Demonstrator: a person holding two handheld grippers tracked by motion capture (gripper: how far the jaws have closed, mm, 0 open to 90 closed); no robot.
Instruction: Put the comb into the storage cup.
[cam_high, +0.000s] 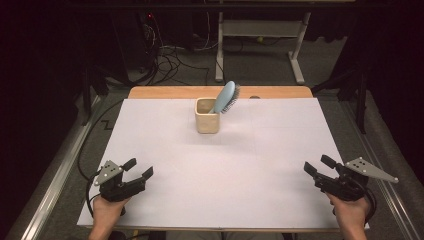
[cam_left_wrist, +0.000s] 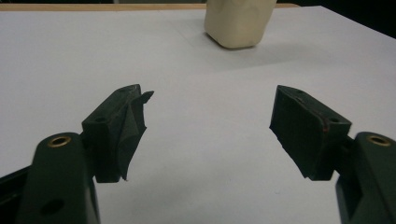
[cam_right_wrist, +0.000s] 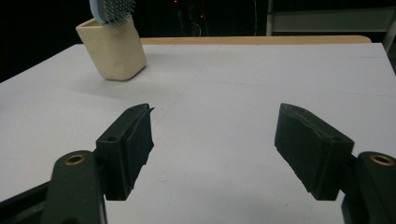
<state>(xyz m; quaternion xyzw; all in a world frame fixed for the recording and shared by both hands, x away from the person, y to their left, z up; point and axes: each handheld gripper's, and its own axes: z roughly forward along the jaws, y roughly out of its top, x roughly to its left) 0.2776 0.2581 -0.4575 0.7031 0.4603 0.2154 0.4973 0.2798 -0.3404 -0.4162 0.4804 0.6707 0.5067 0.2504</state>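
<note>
A cream square cup (cam_high: 207, 119) stands at the far middle of the white-covered table (cam_high: 220, 170). A light blue hairbrush (cam_high: 226, 98) leans in it, bristle head up and tilted to the right. My left gripper (cam_high: 138, 169) rests near the front left corner, held by a hand, its jaws open with nothing between them. My right gripper (cam_high: 319, 166) sits near the front right corner, also open and empty. The left gripper view has the cup (cam_left_wrist: 239, 22) ahead beyond my left gripper (cam_left_wrist: 210, 126). In the right gripper view, the cup (cam_right_wrist: 113, 47) and brush bristles (cam_right_wrist: 112, 9) stand far left beyond my right gripper (cam_right_wrist: 215, 144).
A wooden table edge (cam_high: 175, 92) runs behind the white sheet. Beyond it lie floor cables (cam_high: 170, 60) and a white desk frame (cam_high: 260, 40). Metal rails (cam_high: 45, 200) flank the table on both sides.
</note>
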